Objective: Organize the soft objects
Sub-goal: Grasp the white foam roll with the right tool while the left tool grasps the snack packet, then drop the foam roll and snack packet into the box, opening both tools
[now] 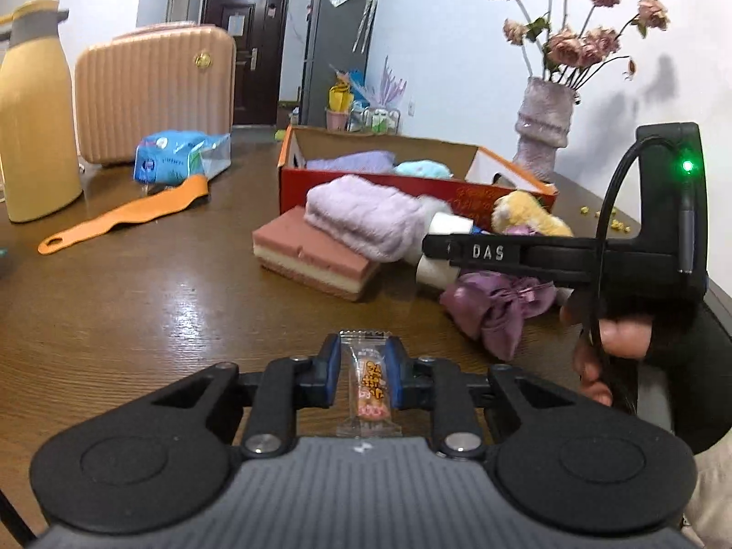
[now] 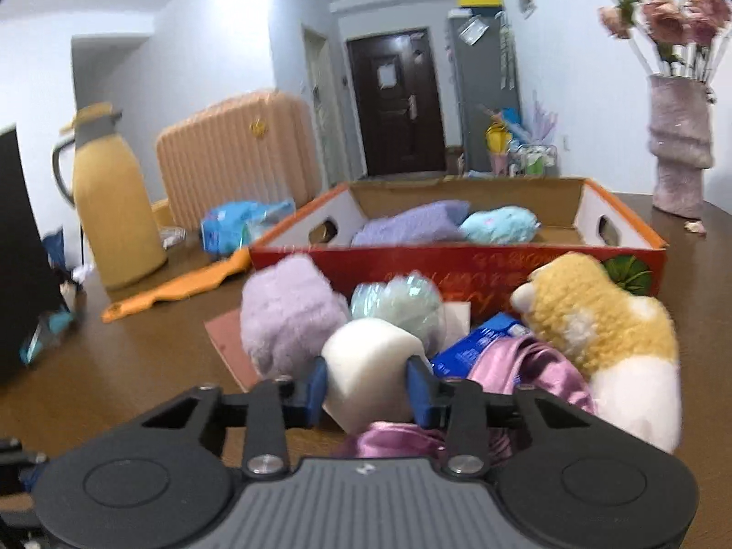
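While right tool (image 2: 367,390) clamps white foam block (image 2: 366,366) | left tool (image 1: 363,377) pinches candy packet (image 1: 369,384)

Yellow thermos jug (image 1: 32,110) upright at the table's (image 1: 137,302) far left, grey lid. Peach ribbed suitcase (image 1: 153,94) standing just beside it, further back. Blue plastic packet (image 1: 176,155) lying in front of the suitcase. Orange flat long-handled tool (image 1: 123,215) on the wood, near the packet, handle end with a hole pointing left. Pale pink vase (image 1: 544,126) with dried pink roses (image 1: 581,41) at the far right. Behind: dark door (image 1: 244,45), grey fridge (image 1: 338,50) with a yellow box on top. Small yellow crumbs (image 1: 613,222) on the table's right edge.
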{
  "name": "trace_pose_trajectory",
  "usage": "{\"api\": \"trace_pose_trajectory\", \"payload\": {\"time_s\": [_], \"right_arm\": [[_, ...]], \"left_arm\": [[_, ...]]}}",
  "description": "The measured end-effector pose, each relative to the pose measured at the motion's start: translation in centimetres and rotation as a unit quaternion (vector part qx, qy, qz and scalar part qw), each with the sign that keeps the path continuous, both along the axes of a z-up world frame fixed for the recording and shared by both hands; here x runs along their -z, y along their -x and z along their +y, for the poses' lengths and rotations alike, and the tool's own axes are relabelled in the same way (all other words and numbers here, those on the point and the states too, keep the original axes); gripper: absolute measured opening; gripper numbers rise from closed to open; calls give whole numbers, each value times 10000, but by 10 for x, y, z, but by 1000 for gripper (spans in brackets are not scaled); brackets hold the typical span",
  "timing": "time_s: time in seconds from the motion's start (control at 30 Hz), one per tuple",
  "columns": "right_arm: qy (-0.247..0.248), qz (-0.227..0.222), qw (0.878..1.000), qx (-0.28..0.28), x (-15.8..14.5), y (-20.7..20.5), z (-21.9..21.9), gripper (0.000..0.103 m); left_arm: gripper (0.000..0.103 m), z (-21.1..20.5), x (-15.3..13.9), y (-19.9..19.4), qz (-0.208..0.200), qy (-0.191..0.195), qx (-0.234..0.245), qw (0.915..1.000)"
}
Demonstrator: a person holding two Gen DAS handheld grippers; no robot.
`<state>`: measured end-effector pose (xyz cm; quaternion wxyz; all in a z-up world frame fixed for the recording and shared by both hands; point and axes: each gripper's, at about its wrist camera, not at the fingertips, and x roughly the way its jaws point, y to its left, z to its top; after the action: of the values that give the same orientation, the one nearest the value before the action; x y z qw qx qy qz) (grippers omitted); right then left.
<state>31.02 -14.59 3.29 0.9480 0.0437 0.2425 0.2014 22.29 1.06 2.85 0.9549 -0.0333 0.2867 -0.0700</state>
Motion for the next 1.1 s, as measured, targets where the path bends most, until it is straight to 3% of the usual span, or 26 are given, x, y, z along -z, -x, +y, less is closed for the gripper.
{"api": "trace_pose_trajectory", "payload": {"time_s": [0.23,0.33,0.47,0.57,0.7,0.87,0.93,1.03,1.1], "right_arm": [[-674,-806,9945,-34,-41,83,-50,34],[-739,-669,9950,27,-40,104,-77,34],[-661,-546,9959,271,-42,93,-103,34],[-553,-581,9964,269,-54,55,-120,34],[-121,-384,9990,178,-77,-43,-124,36],[277,656,9974,106,-80,-196,-106,36],[709,1111,9912,106,-75,-249,-90,37],[1535,1361,9780,375,-61,-302,-66,44],[1774,1599,9705,318,-49,-325,-54,48]], "left_arm": [[21,-14,-20,21,-255,67,167,9995],[21,-20,-25,11,-192,259,289,9991],[21,-14,-53,-27,-217,791,628,9947],[21,-10,-81,-83,-215,719,813,9939],[21,-7,-88,-188,354,397,732,9959],[22,-16,-60,-305,1176,-256,698,9903],[24,-18,-44,-332,1310,-559,737,9871],[31,-16,-21,-354,1494,-932,620,9824],[46,-12,-17,-356,1470,-1005,596,9822]]}}
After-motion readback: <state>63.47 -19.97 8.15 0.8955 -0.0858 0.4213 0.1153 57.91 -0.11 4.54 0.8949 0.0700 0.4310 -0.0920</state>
